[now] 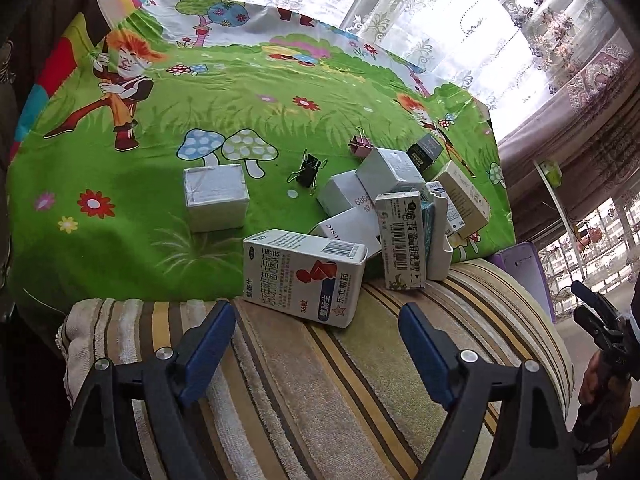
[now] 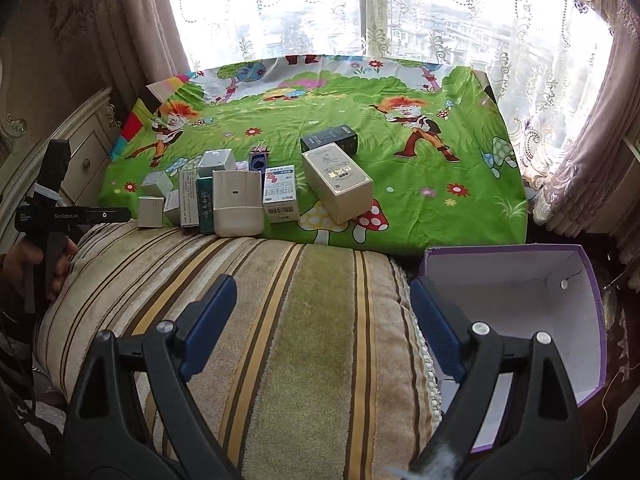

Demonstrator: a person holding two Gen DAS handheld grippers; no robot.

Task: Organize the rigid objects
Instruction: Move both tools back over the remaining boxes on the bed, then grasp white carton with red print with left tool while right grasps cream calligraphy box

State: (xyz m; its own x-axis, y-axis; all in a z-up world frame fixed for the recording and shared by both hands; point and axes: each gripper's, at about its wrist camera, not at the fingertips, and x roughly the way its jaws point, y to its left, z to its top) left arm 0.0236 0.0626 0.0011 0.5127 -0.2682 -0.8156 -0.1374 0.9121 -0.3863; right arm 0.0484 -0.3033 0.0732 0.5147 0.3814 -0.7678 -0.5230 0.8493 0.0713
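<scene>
Bright window [image 2: 320,12], lace curtains [image 2: 532,52], carved cream cabinet [image 2: 80,152].

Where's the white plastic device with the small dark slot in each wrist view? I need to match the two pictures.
Left wrist: white plastic device, right of centre, seen edge-on at the right end of the box cluster.
Right wrist: left of centre, facing the camera, at the cloth's near edge.
Shared landmark: the beige gold-lettered box, just beyond it.
</scene>
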